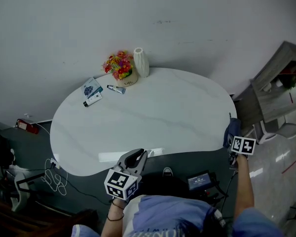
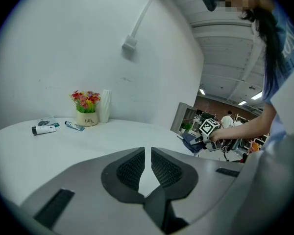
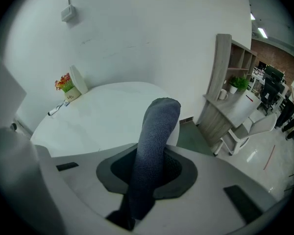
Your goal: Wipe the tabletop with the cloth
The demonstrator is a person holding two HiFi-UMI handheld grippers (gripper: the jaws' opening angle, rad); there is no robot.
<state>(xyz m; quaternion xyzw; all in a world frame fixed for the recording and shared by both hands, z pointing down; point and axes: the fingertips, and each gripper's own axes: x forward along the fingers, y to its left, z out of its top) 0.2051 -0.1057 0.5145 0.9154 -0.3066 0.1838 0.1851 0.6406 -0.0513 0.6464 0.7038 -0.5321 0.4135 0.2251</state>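
Note:
The white oval tabletop (image 1: 153, 117) fills the middle of the head view. A blue-grey cloth (image 1: 231, 131) hangs at its right edge, and my right gripper (image 1: 234, 138) is shut on it there. In the right gripper view the cloth (image 3: 156, 131) sticks up from between the jaws and hides the gap between them. My left gripper (image 1: 137, 155) is over the table's near edge, shut, with only a thin slit between its pads and nothing held (image 2: 147, 153). From the left gripper view, the right gripper (image 2: 202, 137) and the cloth (image 2: 190, 141) show at the table's far right.
At the table's back left stand a flower pot (image 1: 121, 69) and a white vase (image 1: 141, 62), with a small tube (image 1: 116, 89), a blue packet (image 1: 92, 88) and a white tube (image 1: 92, 100) nearby. A grey shelf unit (image 1: 276, 88) and white chair (image 1: 281, 130) stand to the right. Cables (image 1: 54, 179) lie on the floor to the left.

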